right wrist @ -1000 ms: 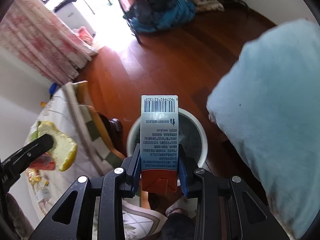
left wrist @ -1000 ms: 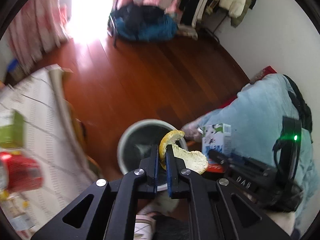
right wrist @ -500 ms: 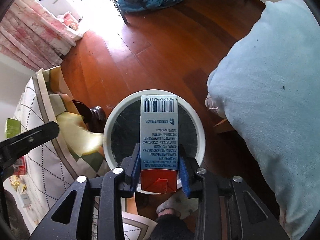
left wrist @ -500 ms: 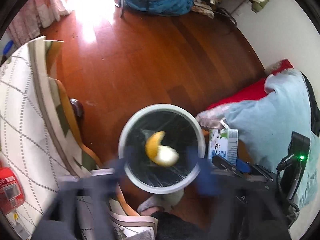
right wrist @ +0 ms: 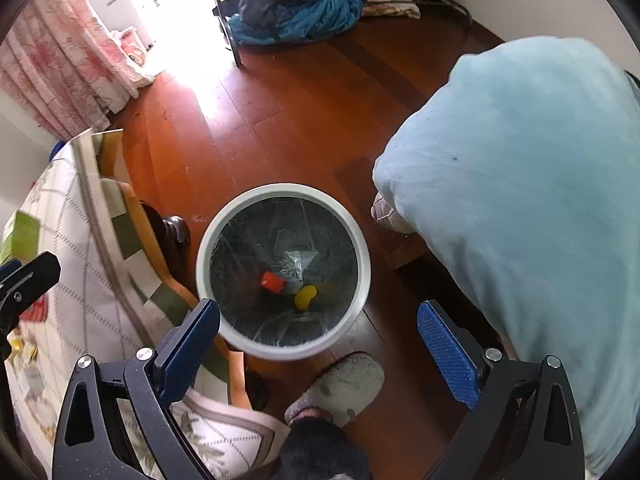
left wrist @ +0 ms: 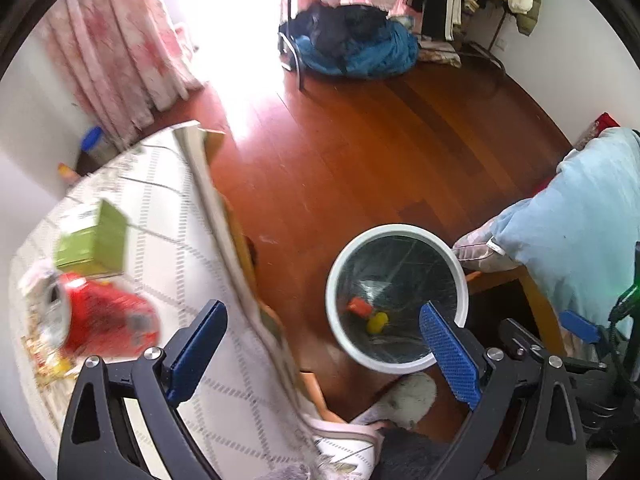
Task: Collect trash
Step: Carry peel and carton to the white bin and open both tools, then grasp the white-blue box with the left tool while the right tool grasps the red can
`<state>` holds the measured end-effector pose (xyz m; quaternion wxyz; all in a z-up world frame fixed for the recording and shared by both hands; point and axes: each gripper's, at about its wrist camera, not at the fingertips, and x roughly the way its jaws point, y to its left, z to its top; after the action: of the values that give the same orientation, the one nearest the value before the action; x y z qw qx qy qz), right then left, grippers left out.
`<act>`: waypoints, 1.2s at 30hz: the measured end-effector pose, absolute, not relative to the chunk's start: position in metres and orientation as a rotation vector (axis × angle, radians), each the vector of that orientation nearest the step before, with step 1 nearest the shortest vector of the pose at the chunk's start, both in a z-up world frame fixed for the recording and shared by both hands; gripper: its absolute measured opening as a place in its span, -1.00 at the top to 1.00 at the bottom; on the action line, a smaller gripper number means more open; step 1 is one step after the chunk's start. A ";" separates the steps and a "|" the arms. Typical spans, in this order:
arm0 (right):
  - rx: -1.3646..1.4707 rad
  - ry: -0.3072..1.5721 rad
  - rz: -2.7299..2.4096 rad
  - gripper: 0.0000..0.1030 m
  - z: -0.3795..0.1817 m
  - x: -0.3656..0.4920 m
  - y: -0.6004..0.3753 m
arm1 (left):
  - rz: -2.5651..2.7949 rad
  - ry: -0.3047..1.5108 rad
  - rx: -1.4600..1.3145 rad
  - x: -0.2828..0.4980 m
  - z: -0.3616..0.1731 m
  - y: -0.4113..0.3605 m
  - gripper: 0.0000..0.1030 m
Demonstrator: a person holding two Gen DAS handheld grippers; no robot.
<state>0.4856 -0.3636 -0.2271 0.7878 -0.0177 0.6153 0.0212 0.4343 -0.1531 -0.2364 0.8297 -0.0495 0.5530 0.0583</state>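
Note:
A white round trash bin [right wrist: 362, 248] with a dark liner stands on the wood floor; it also shows in the left wrist view [left wrist: 332, 280]. Inside lie the orange peel [right wrist: 305, 297] [left wrist: 377, 322] and the milk carton [right wrist: 273, 281] [left wrist: 359, 306], red end up. My right gripper [right wrist: 318, 340] is open and empty, above the bin's near rim. My left gripper [left wrist: 322, 342] is open and empty, above the table edge left of the bin. On the table lie a green box [left wrist: 92, 240], a red packet [left wrist: 106, 324] and small wrappers [left wrist: 48, 360].
A table with a white checked cloth [left wrist: 168, 264] is on the left. A light blue pillow [right wrist: 520, 184] is on the right. A person's slippered foot [right wrist: 340, 388] is just in front of the bin. A clothes pile [right wrist: 292, 12] lies far back.
Both grippers opened. The orange peel dropped from the left gripper and the milk carton from the right gripper into the bin. The left gripper swung back toward the table.

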 end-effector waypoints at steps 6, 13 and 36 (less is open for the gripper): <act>-0.054 1.262 0.061 -0.95 -0.180 0.446 -0.362 | 0.146 1.101 -0.081 0.391 -0.196 -0.153 -0.91; -0.068 1.162 0.085 -0.95 -0.115 0.395 -0.358 | 0.141 1.038 -0.087 0.347 -0.156 -0.156 -0.91; -0.026 1.165 0.382 -0.95 -0.076 0.313 -0.250 | 0.579 1.038 -0.321 0.205 -0.151 0.000 -0.91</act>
<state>0.3126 -0.2495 -0.0758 0.8178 -0.0122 0.5467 0.1794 0.2052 -0.0001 -0.1506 0.8165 -0.1504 0.4867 0.2717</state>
